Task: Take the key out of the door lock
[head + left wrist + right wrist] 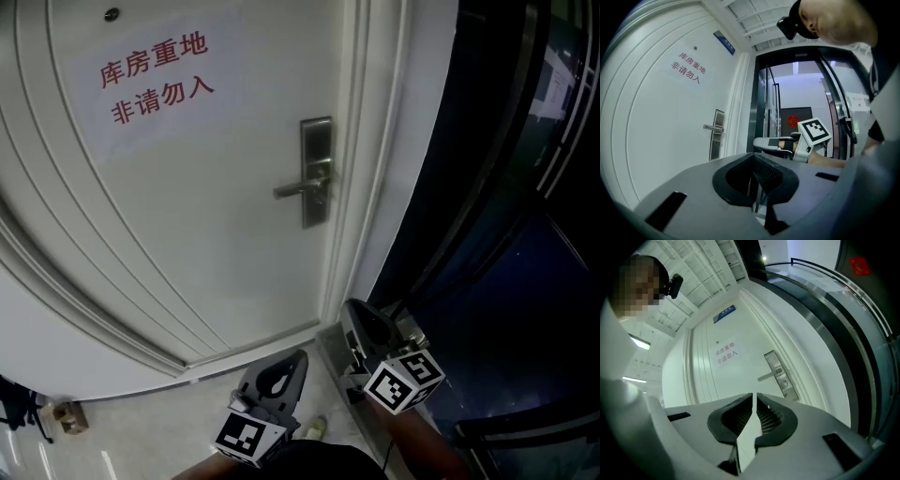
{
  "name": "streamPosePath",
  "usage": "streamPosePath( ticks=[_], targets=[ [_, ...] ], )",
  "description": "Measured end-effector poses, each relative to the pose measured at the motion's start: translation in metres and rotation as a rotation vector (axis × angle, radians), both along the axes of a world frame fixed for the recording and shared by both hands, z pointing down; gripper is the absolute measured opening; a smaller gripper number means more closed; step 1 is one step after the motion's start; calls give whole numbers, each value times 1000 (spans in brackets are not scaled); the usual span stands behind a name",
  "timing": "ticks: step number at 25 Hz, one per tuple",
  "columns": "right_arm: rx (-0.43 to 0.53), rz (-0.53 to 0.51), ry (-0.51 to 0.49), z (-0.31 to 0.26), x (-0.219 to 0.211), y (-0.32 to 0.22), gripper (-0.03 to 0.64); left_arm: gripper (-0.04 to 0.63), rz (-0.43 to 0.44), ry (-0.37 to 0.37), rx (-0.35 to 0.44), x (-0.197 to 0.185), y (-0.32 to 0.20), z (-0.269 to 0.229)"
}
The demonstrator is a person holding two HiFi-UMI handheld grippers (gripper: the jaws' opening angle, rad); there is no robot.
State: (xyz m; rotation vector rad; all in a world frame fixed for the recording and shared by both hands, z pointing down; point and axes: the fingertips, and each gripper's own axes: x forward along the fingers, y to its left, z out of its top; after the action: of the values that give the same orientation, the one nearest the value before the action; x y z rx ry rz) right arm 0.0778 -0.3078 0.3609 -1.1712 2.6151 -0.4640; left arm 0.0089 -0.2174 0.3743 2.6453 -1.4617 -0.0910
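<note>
Upper left and centre of the head view: white door (187, 206) with curved raised mouldings; peephole (112, 14) at the top edge

Upper left of the same view: paper sign (155, 80), two lines of red characters, stuck flat on the door

Centre right: metal lock plate (316, 172), upright and near the door's right edge; lever handle (300, 188) points towards frame left

Centre of the right gripper view: lock cylinder (784, 380), a round fitting on the plate just below the lever; the key is too small to make out in any view

Bottom centre of the head view: left gripper (298, 358), its jaws brought together with nothing between them, held low and well apart from the lock plate

Bottom, right of centre: right gripper (352, 307), its jaws closed to a thin slit and gripping nothing, likewise well apart from the lock plate and just beside the left gripper

Right of the frame: dark glass partition (506, 187) with metal rails

Top left of the left gripper view: blue nameplate (724, 42) above the door
</note>
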Motion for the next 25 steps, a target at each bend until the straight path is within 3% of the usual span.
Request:
streamPosePath(
  ticks=[8, 15, 25],
  targets=[
    [32, 43, 54, 3, -4, -81, 17, 6, -7, -7, -21, 6, -46, 7],
    [98, 130, 193, 13, -23, -151, 26, 6, 18, 2, -29, -6, -92, 14],
    [120, 199, 335, 31, -54, -244, 138, 6, 18, 19, -61, -38, -153, 25]
  ],
)
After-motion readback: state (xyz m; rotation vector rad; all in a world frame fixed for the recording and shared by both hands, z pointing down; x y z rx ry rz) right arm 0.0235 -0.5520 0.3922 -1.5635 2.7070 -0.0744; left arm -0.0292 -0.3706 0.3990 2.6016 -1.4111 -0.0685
